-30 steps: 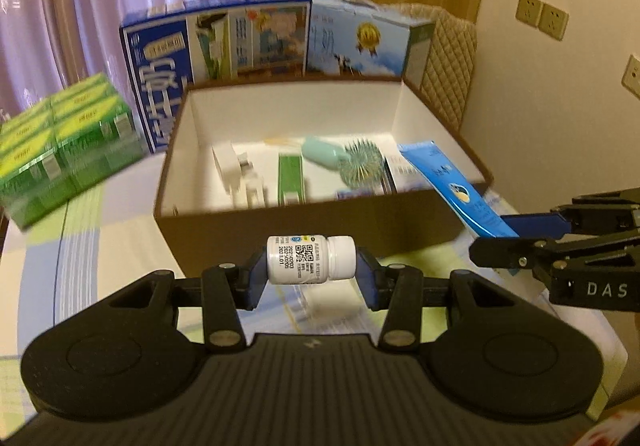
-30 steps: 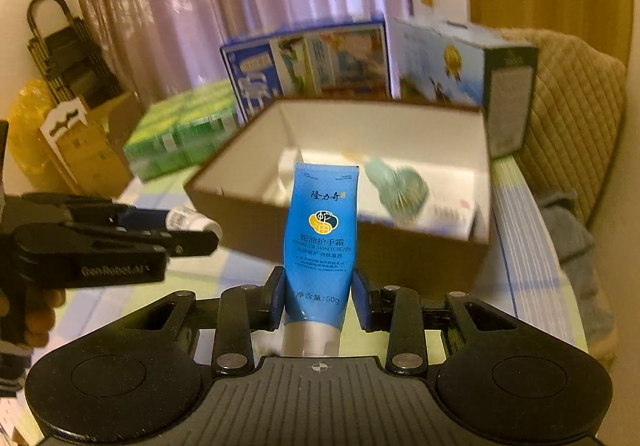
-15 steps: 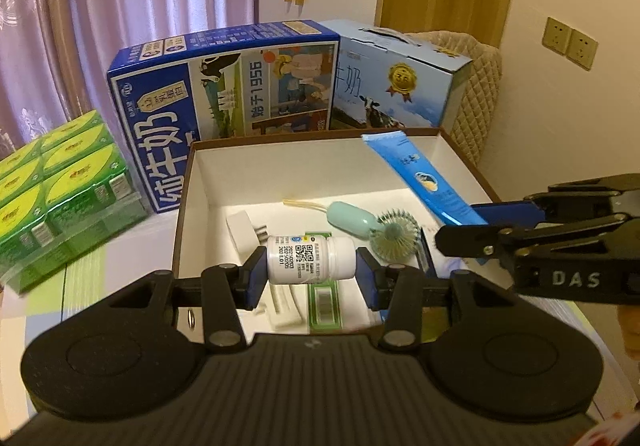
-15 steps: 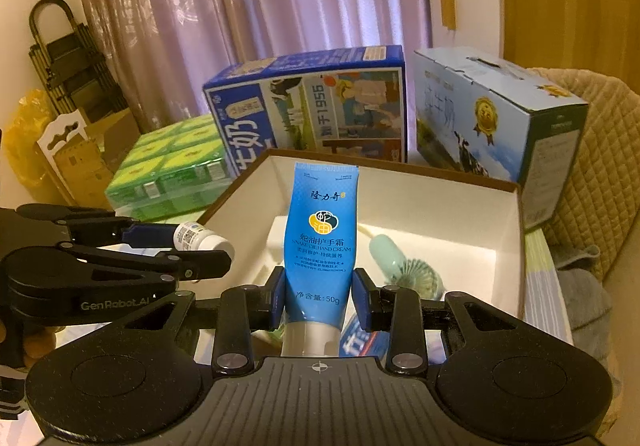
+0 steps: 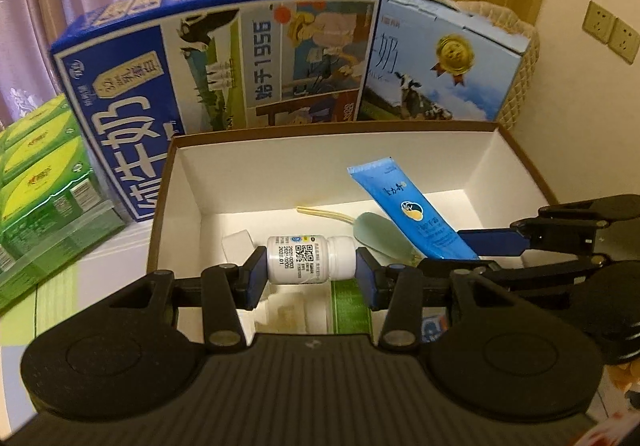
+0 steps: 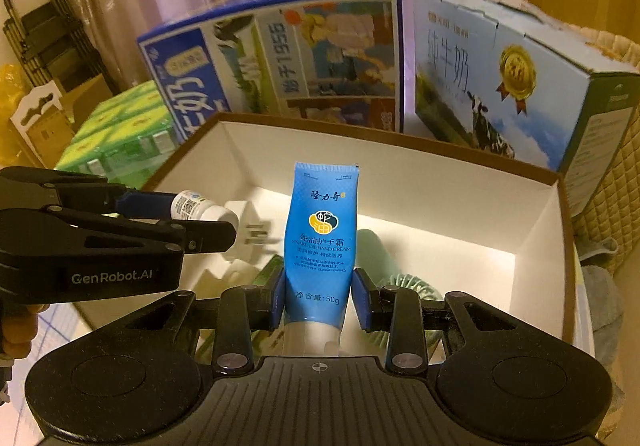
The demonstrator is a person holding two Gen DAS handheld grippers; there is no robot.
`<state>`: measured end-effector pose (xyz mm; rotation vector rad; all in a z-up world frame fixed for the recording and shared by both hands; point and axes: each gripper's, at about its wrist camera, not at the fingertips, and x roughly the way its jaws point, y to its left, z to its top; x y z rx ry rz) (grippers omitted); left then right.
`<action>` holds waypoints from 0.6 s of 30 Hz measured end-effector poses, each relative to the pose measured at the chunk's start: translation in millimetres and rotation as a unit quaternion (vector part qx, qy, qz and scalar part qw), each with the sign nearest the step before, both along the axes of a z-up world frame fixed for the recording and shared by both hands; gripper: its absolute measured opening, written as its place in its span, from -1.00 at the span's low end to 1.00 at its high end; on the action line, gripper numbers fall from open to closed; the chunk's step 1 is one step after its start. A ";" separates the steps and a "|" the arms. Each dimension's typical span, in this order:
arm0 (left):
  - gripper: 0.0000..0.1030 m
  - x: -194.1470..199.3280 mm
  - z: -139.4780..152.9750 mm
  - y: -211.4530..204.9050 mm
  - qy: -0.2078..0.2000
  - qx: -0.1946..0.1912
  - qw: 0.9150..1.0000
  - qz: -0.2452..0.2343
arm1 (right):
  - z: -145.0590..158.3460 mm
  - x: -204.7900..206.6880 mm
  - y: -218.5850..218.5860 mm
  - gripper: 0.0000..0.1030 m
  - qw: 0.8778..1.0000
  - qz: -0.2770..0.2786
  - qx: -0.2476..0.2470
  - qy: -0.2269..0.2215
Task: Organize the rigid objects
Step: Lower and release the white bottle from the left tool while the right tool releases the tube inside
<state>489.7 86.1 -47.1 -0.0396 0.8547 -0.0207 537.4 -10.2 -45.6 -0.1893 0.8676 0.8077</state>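
In the last second I brought both my tongs forward, from in front of the brown storage box [image 5: 516, 150] to above its open inside; before, I saw its front wall from outside, and now I look down on its white floor. I think this means the carrying is nearly finished and the next step is to lower and let go. My left gripper [image 5: 310, 266] is clenched on the small white bottle [image 5: 310, 259], which lies sideways between the blue pads, cap to the right, with a printed code on its label. My right gripper [image 6: 318, 296] is clenched on the blue hand cream tube [image 6: 322, 230], held near its white cap so that the flat crimped end stands up. Both things hang over the box, not yet touching it. Below them lie already a mint-green brush [image 5: 380, 234], a white plug [image 6: 248, 222] and a green flat pack [image 5: 348, 306].
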 end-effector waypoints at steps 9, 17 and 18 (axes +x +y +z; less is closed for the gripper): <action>-0.19 31.0 -19.6 -2.3 0.016 -0.002 1.000 -0.003 | -20.0 22.2 5.8 -0.39 1.000 0.001 -0.007 0.014; -0.09 47.1 -26.8 1.7 0.024 -0.016 1.000 0.005 | -25.5 30.0 7.8 -0.38 1.000 0.002 -0.004 0.020; -0.01 47.7 -26.7 2.6 0.024 -0.018 1.000 0.007 | -25.9 30.6 8.8 -0.37 1.000 0.002 -0.003 0.019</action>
